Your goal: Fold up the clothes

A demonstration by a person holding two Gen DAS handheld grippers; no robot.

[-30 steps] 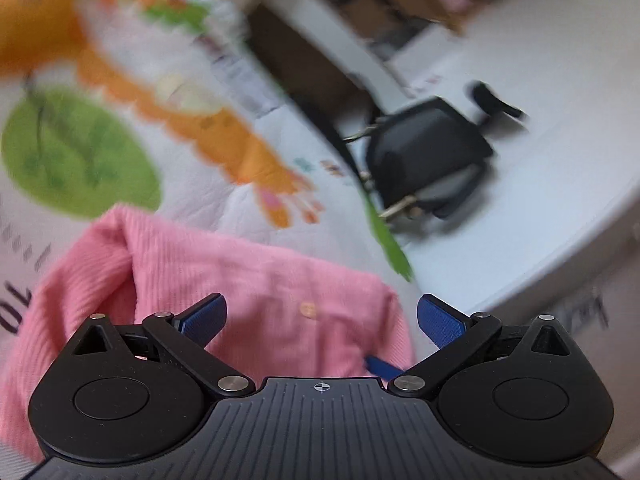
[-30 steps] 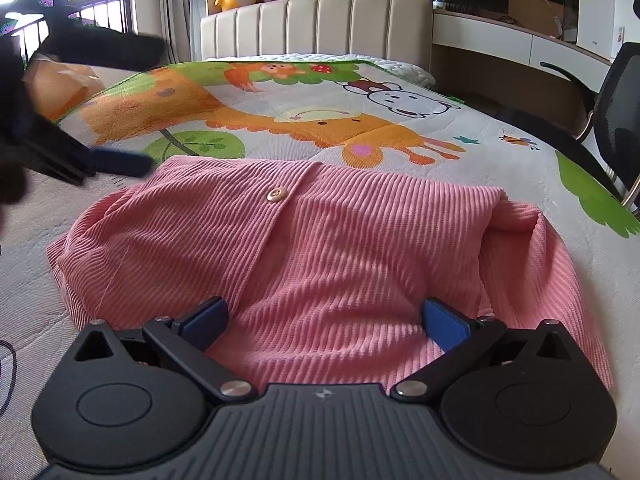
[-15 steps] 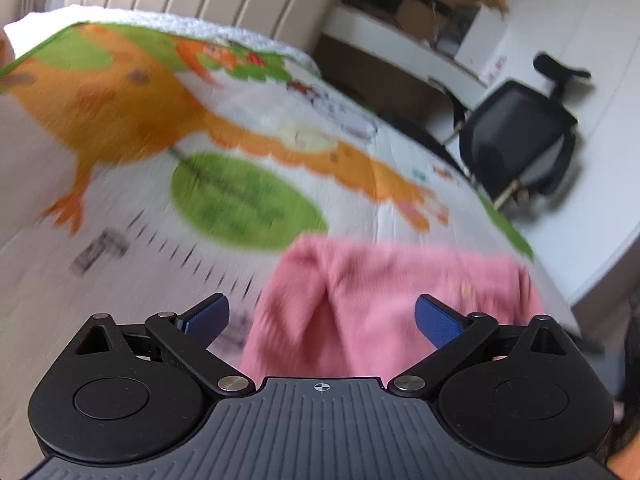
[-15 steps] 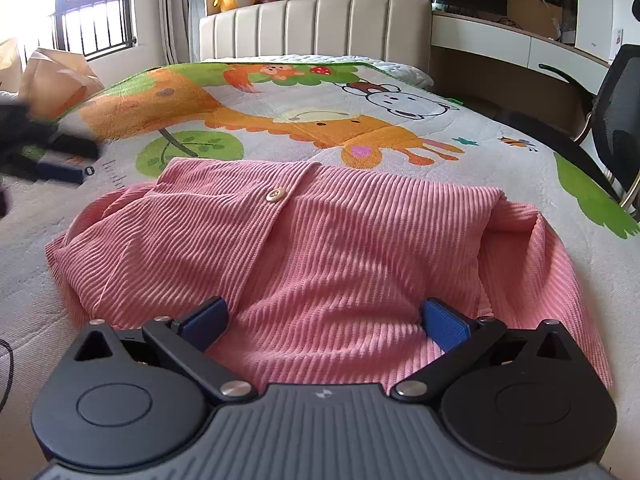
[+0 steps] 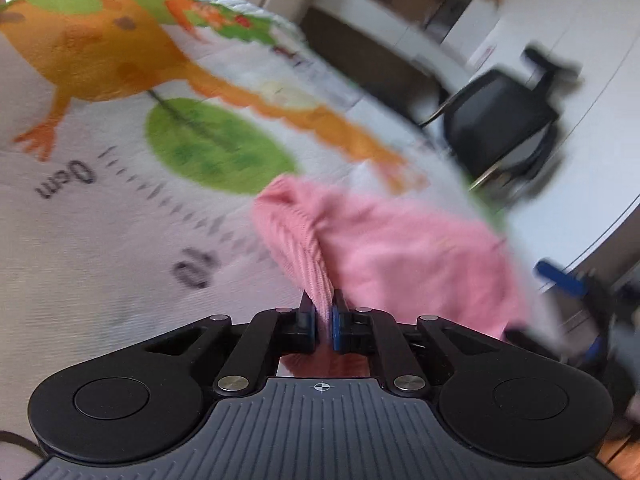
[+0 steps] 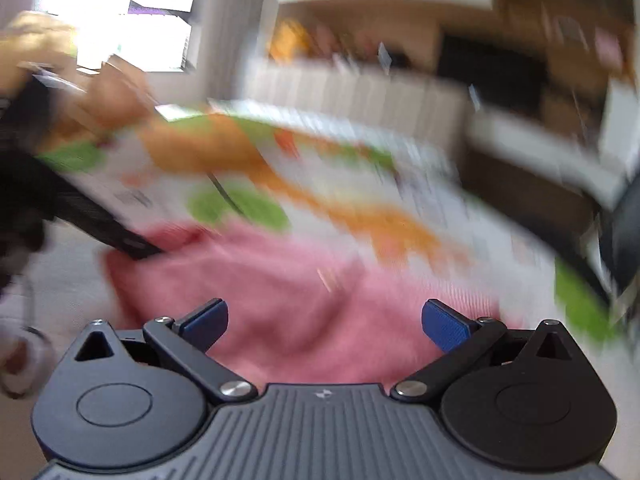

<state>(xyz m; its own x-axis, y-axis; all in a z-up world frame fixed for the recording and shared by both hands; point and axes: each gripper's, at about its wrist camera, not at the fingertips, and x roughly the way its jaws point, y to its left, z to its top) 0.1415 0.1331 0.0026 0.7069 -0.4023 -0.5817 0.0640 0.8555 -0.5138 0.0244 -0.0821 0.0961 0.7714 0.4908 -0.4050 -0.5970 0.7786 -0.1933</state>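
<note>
- Pinched together, the left gripper has its blue-padded jaws clamped on a ridge of the pink ribbed garment; the cloth rises in a fold from the pads and runs forward to a rounded corner.
- Spread wide, the right gripper has its jaws apart with nothing pressed between them; the pink cloth fills the gap below, but the blue pads do not touch it.
- In the right wrist view, which is heavily smeared by motion, the garment lies in a heap across the near part of the bed, and a dark bar of the left gripper's body reaches down to its left edge.
- In the left wrist view, a blue pad of the right gripper shows blurred at the right edge, just past the garment's far side.
- Under the garment lies a cartoon-printed bedspread: an orange animal with brown spots, a green oval with a dark stem, and an orange animal shape running toward the far side.
- Printed on the bedspread to the left of the garment is a ruler-like row of tick marks with the readable figures "0cm" and "10", seen upside down.
- Beyond the bed stand a pale ribbed headboard and a black office chair on a white floor.
- No brand name can be read on either gripper.
</note>
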